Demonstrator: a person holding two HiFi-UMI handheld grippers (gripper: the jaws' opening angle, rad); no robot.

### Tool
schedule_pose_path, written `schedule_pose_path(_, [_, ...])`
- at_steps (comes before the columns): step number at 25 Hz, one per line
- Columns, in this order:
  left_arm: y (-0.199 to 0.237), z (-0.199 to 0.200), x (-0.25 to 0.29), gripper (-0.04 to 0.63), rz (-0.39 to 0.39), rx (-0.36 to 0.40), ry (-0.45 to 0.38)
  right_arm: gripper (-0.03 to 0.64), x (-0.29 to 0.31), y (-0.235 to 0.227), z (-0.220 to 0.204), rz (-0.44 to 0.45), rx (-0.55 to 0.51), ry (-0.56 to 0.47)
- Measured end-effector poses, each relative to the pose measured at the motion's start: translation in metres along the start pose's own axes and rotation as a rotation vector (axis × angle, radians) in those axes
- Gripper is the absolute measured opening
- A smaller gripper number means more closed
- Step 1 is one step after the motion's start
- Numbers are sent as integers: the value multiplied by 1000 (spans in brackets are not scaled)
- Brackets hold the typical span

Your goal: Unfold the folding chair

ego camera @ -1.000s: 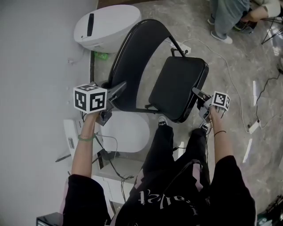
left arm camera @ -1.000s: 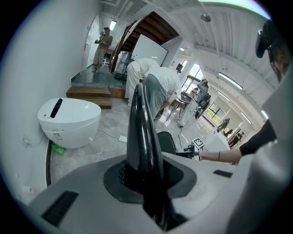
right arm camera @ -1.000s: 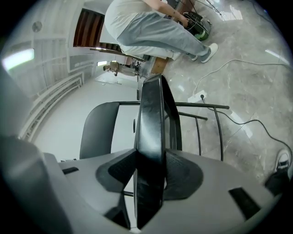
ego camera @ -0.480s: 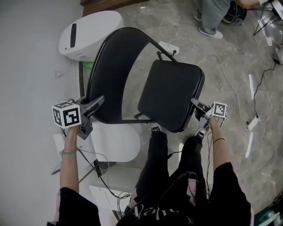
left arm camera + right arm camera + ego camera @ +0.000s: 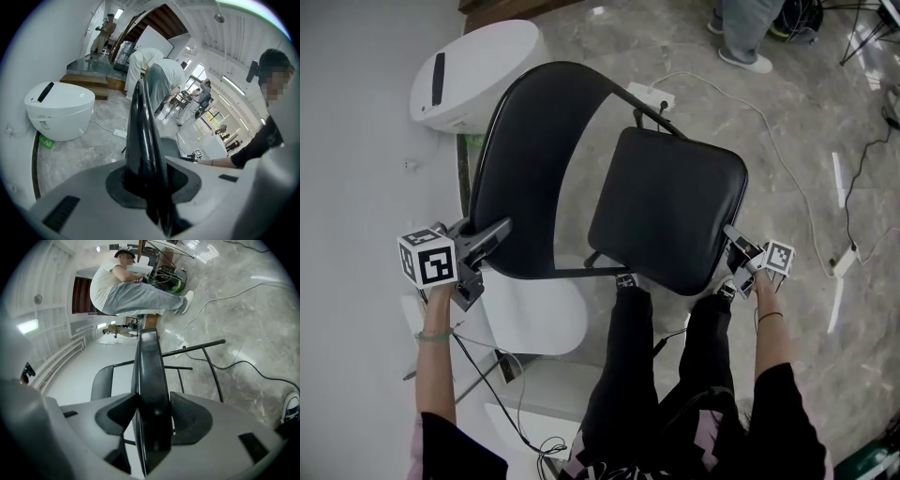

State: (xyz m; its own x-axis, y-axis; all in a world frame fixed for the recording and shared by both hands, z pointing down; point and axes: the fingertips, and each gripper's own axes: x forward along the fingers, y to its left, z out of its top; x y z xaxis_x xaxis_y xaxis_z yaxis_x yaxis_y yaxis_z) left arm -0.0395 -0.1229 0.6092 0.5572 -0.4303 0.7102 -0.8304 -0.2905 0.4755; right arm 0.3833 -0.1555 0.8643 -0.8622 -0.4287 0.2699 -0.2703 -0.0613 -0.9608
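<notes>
Head view:
- Chair (image 5: 581,272) stands on the floor (image 5: 806,141), spread out. Seat (image 5: 666,206) is swung down to about flat. Looks unfolded, or all but.
- Backrest (image 5: 525,169) lies left of the seat: a curved black panel, long axis running away from the person.
- Left hand-held gripper (image 5: 499,231) is left of the seat, at the backrest's near end, pointing toward the seat.
- Right hand-held gripper (image 5: 734,236) is at the seat's near right corner, so the seat lies to its left. This hand is the nearer of the two to the seat.
- Seat is black and padded, square with rounded corners, on a thin dark tube frame.

Left gripper view:
- Left hand-held gripper (image 5: 151,183) is clenched on the backrest (image 5: 143,122). The glossy black edge runs straight out between the pads.
- Seat (image 5: 169,146) shows just right of that edge.

Right gripper view:
- Right hand-held gripper (image 5: 151,420) has the seat (image 5: 149,376) edge-on between its jaws. The jaws are opening, and a light gap shows at the left pad.
- Seat's edge runs along the jaws' line, so a straight pull back should clear it.
</notes>
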Motion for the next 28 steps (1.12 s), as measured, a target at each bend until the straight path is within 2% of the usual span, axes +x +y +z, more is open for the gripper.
schedule_pose_path(4, [-10, -4, 11, 74, 8, 8, -10, 218, -18, -30, 6, -85, -19, -82])
schedule_pose_path(7, [-9, -12, 28, 74, 34, -25, 11, 219, -42, -60, 11, -271, -24, -133])
schedule_pose_path(8, [-11, -17, 38, 74, 33, -36, 29, 218, -50, -66, 12, -303, -23, -144])
schedule_pose_path(9, [-18, -23, 50, 74, 24, -41, 52, 177, -54, -68, 12, -304, -28, -141])
schedule_pose_path(10, [-29, -29, 62, 74, 9, -38, 74, 222, -56, -66, 11, -288, -39, -122])
schedule_pose_path(12, [-52, -32, 80, 75, -8, -7, 99, 222, -50, -58, 8, -258, -80, -57])
schedule_pose_path(15, [-58, -29, 88, 75, 21, 39, 122, 222, -42, -49, 5, -268, -148, 16])
schedule_pose_path(19, [-54, -34, 85, 75, 52, -9, 106, 222, -44, -42, 4, -264, -163, 31])
schedule_pose_path(23, [-53, -32, 86, 78, 103, -13, 84, 222, -48, -35, 1, -263, -165, 33])
schedule_pose_path(25, [-50, -33, 89, 116, 154, -1, 95, 222, -50, -29, 1, -257, -170, 31])
schedule_pose_path(27, [-46, -36, 88, 201, 219, 18, 104, 222, -53, -18, -2, -250, -170, 27])
schedule_pose_path(28, [-44, -38, 86, 209, 244, 17, 101, 222, -55, -12, -5, -248, -169, 26])
